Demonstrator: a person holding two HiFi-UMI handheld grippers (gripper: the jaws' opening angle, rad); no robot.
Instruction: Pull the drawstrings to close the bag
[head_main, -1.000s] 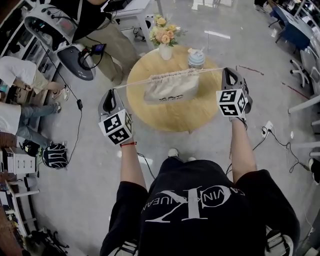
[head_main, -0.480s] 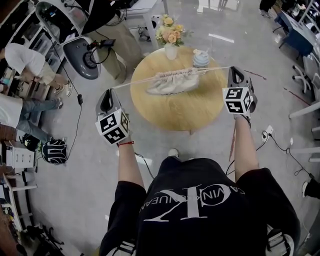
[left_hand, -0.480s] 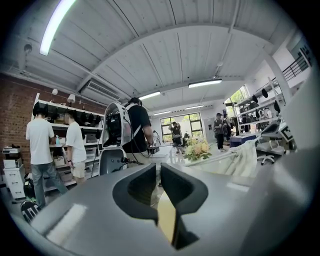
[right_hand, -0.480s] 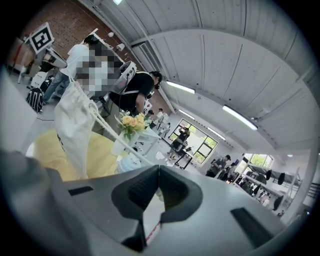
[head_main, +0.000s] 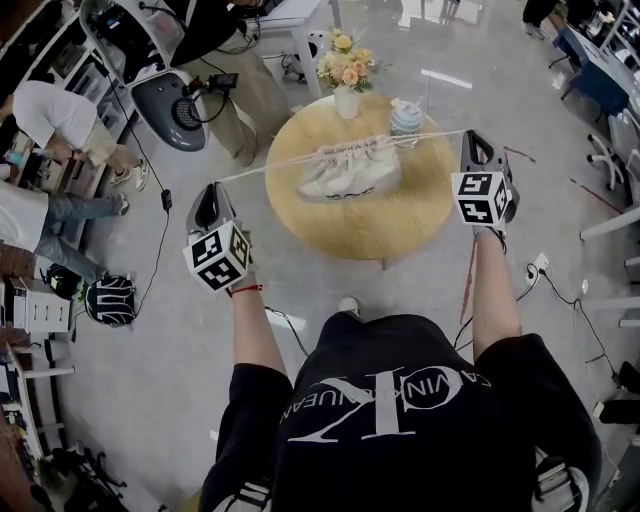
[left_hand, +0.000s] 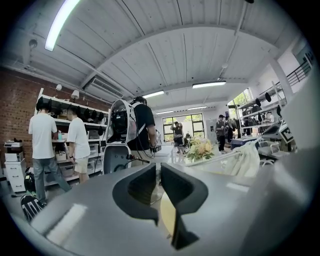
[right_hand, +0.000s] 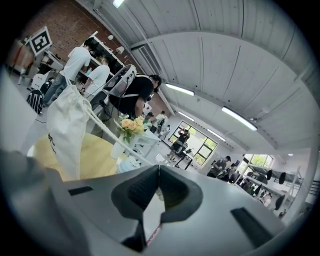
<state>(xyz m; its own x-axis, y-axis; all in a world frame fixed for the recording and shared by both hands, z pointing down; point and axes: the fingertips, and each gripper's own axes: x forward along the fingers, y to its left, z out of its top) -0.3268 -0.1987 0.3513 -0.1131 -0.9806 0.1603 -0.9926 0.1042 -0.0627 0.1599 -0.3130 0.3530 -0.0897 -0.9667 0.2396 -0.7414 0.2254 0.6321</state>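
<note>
Your left gripper (head_main: 212, 192) is clenched on one end of the drawstring (head_main: 275, 166), its fingers (left_hand: 142, 185) nearly together with just a thin slit for the cord. Your right gripper (head_main: 475, 140) is pinched fully tight on the other end (the cord runs straight into its fingers (right_hand: 141, 187) in the right gripper view). The bag (head_main: 350, 178) hangs from the cord roughly mid-span between your hands, over the round wooden surface (head_main: 400, 230); I can't tell if its bottom touches the wood. Key relation: the cord's long axis runs left to right, taut, from one set of fingers to the other, and the bag's mouth is bunched in tight gathers along it. Closing looks nearly done, I'd judge. Any more cinching means drawing your hands farther apart along that same line. Behind the bag on the surface stand a flower vase (head_main: 345, 88) and a lidded cup (head_main: 405, 116). The cup is just beside the cord's right stretch, so watch it if the bag swings. People (head_main: 40, 110) stand off to your left, well apart.
</note>
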